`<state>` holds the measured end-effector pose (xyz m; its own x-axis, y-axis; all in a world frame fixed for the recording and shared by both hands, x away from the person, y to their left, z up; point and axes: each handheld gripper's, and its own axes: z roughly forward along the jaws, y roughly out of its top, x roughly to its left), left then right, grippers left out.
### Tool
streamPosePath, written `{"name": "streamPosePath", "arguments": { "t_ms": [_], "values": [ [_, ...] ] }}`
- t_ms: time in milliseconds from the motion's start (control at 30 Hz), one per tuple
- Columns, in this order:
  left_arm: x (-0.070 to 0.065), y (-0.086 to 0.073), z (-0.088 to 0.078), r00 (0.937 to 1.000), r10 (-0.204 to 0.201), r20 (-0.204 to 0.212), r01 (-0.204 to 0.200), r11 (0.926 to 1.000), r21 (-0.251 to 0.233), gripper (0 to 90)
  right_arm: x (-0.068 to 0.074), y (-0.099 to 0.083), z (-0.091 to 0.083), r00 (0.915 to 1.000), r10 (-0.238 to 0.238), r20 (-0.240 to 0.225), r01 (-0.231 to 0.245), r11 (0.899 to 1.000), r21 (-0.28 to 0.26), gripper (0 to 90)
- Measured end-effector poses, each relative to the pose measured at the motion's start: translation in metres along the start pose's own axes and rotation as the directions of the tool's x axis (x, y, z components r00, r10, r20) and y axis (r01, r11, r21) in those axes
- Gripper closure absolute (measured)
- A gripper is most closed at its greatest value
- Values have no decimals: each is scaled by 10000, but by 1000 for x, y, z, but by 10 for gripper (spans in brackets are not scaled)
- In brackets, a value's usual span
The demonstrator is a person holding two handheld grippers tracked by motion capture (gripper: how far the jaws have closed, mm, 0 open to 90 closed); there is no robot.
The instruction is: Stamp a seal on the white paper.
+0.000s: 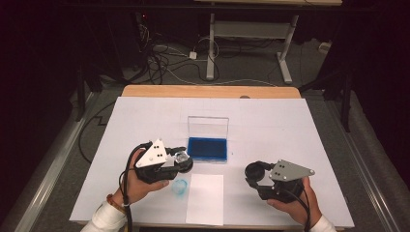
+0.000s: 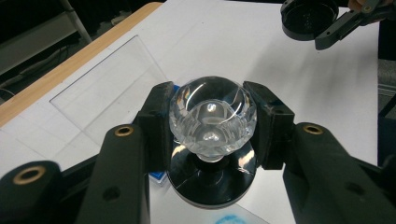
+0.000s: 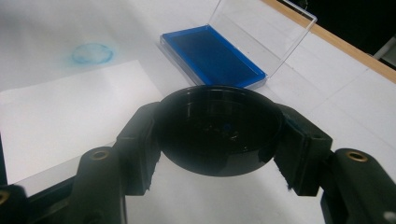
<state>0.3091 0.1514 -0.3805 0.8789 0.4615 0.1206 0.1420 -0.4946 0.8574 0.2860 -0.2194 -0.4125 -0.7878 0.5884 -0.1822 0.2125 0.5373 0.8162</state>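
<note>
2 claws: both closed on parts
Left claw (image 2: pixel 212 123): clamps clear faceted knob (image 2: pixel 212 116), stem pointing down to its black disc
Right claw (image 3: pixel 217 135): clamps black cap (image 3: pixel 218 128), hollow up
Ink pad (image 1: pixel 207 149): far centre of tabletop (image 1: pixel 290 125), lid raised

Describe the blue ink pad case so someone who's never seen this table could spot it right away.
Start with the white sheet covering the table and look to its middle, just beyond the two grippers. There sits the ink pad case, a flat rectangular tray filled with deep blue, its clear lid standing open behind it. Unlike the faint round blue smudge nearer the person, it is solid, rectangular and boxed.
</note>
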Motion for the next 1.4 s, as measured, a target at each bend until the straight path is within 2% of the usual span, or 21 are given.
{"name": "streamPosePath", "arguments": {
  "t_ms": [167, 433, 600, 867, 1033, 1167, 1400],
  "values": [
    [-5, 1, 1, 9995, 21, 308, -15, 9998, -198, 543, -2, -1, -1, 10000, 50, 45, -50, 10000, 14, 386],
    [-20, 2, 10, 9967, 352, 732, -355, 9994, 20, 543, 0, -1, 0, 10000, -15, -23, 15, 10000, 57, 386],
    [-27, 3, 16, 9938, 352, 1057, -357, 9994, 24, 542, 2, -3, 1, 10000, -47, -55, 47, 9999, 140, 386],
    [-37, 4, 18, 9912, 429, 1254, -432, 9991, -1, 543, 5, -3, 2, 9999, -126, -115, 128, 9998, 129, 386],
    [-42, 4, 21, 9880, 597, 1427, -615, 9981, 83, 542, 4, -3, 2, 9999, -59, -88, 60, 9999, 155, 386],
    [-45, 4, 22, 9883, 573, 1415, -575, 9983, -26, 543, 4, -3, 2, 9999, -70, -82, 71, 9998, 161, 386],
    [-51, -1, 28, 9844, 558, 1667, -582, 9983, 97, 542, 5, -3, 2, 9999, -85, -85, 87, 9998, 199, 386]
  ]
}}
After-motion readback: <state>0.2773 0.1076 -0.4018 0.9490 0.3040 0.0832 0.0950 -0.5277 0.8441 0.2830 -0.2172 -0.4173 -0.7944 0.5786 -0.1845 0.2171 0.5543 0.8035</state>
